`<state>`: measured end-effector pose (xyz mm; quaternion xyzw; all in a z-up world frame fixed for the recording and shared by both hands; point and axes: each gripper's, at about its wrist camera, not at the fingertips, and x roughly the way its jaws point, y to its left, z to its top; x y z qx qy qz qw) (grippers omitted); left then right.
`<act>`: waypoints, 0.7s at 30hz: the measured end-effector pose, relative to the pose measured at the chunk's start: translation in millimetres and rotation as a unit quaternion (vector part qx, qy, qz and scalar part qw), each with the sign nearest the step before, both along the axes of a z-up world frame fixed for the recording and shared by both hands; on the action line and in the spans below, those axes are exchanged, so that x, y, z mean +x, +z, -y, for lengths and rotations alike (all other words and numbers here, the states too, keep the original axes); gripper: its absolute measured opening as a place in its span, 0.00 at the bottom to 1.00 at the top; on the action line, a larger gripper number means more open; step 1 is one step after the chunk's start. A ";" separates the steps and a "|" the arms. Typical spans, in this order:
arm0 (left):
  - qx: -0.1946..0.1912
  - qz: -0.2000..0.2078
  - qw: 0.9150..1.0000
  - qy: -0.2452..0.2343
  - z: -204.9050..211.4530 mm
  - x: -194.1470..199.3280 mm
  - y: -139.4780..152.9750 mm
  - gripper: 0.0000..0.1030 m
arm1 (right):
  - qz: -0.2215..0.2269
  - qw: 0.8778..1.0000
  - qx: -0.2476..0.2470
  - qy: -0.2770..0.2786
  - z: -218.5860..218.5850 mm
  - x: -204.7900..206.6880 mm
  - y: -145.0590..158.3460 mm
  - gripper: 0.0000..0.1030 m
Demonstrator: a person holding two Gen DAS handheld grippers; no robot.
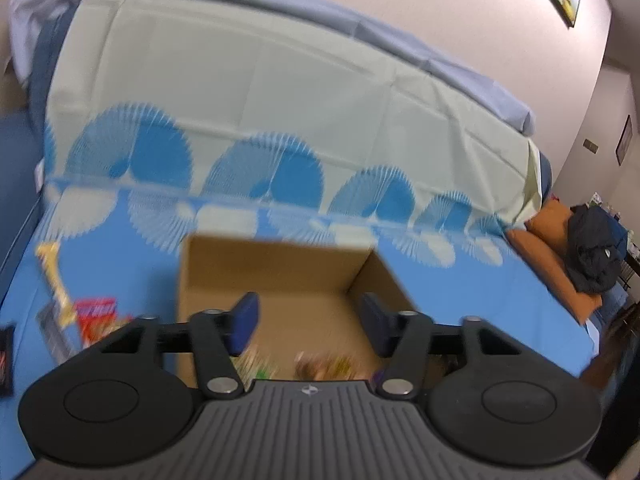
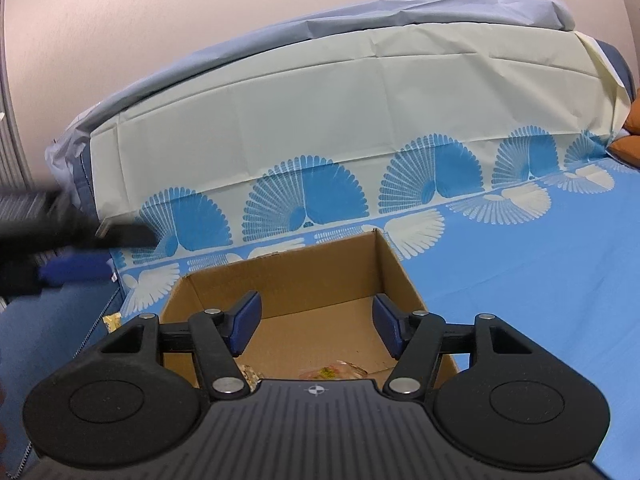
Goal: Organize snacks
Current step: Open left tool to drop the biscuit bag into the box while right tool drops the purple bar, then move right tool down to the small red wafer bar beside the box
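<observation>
1. The left gripper [image 1: 308, 322] hangs over the open cardboard box [image 1: 280, 268], its blue pads [image 1: 246, 322] standing apart with nothing between them; I see only the box floor in the gap.
2. The right gripper [image 2: 316, 326] also points down into the cardboard box [image 2: 304, 280], its jaws parted a fair way and empty, its pads [image 2: 246, 326] touching no packet.
3. The snacks not yet boxed lie on the blue cloth [image 1: 120, 248] to the left of the box in the left wrist view: a yellow packet [image 1: 54, 280] and a red packet [image 1: 96, 314] just beside it.
4. The yellow packet's long axis runs roughly away from the camera, tilted a little, so the fingers would need to close across its narrow width.
5. Judging from both views, the left gripper is the nearer one to these loose packets; the coming move turns on a swing leftward out of the box.
6. In the right wrist view the left gripper [image 2: 76, 270] shows as a dark blurred shape at the left edge, beside the box.
7. Snacks already in the box [image 2: 332, 372] show only as slivers at the near end, mostly hidden behind each gripper's body.
8. The left wrist view is smeared, so the print on the red packet cannot be read, and a dark item [image 1: 6, 356] at the far left edge is cut off and cannot be identified.
9. A scrap of yellow wrapper [image 2: 113, 321] peeks out left of the box in the right view; whether it is the same yellow packet I cannot tell.
</observation>
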<state>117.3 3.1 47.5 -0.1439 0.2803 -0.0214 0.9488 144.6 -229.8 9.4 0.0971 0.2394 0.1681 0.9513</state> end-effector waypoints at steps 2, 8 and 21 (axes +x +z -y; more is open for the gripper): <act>-0.010 -0.009 1.000 0.001 -18.4 -18.3 -13.8 0.44 | 0.001 1.000 -0.005 0.001 -2.0 -1.2 0.0 0.62; 0.021 -0.027 0.998 0.044 -82.5 -72.6 -52.8 0.27 | 0.007 1.000 -0.013 0.001 -9.4 -7.1 1.2 0.61; 0.100 -0.031 0.991 0.084 -177.4 -146.5 -135.5 0.27 | 0.031 0.998 -0.026 0.045 -52.0 -27.5 4.7 0.37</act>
